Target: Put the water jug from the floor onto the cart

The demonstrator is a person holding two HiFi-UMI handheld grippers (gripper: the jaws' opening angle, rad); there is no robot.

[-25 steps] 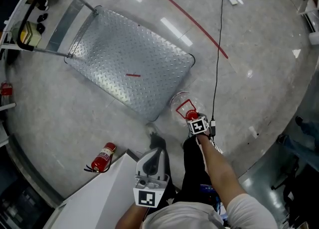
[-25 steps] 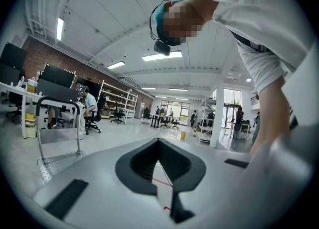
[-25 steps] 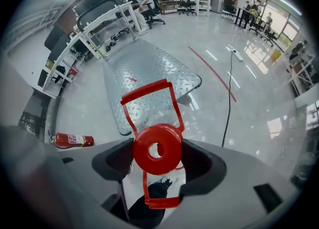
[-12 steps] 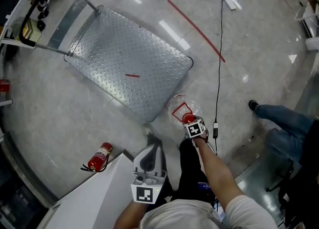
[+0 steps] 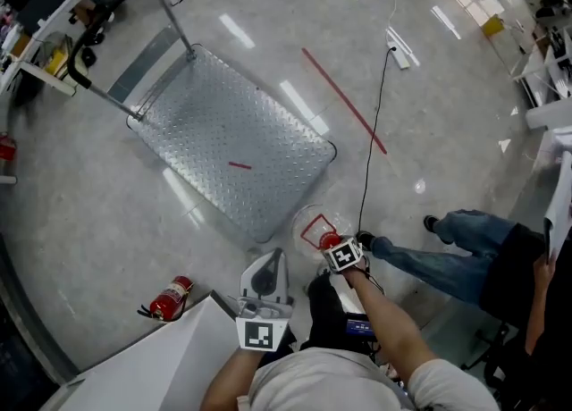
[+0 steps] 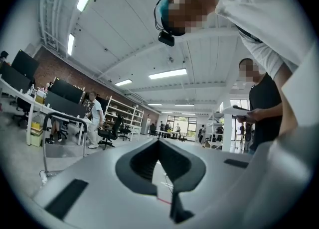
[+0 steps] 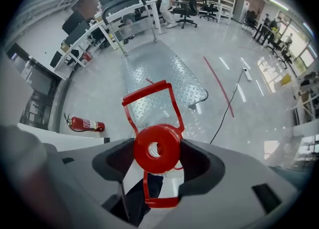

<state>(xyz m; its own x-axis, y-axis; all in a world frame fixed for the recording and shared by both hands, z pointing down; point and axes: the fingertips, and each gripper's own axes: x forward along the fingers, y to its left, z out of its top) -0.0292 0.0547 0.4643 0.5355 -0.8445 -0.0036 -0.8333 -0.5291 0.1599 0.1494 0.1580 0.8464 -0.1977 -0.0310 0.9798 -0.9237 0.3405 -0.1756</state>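
Clamping the water jug [image 5: 313, 224] by its red cap [image 5: 329, 241], right claw [image 7: 155, 152] clenched; left claw [image 6: 159, 146] closed, empty.

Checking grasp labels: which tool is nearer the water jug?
Right. The right tool is clamped on the red cap of the water jug. The left tool is apart from the jug, off to its left, shut on nothing.

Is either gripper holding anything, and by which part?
The right gripper clamps the water jug by its red cap; the left gripper holds nothing, jaws together.
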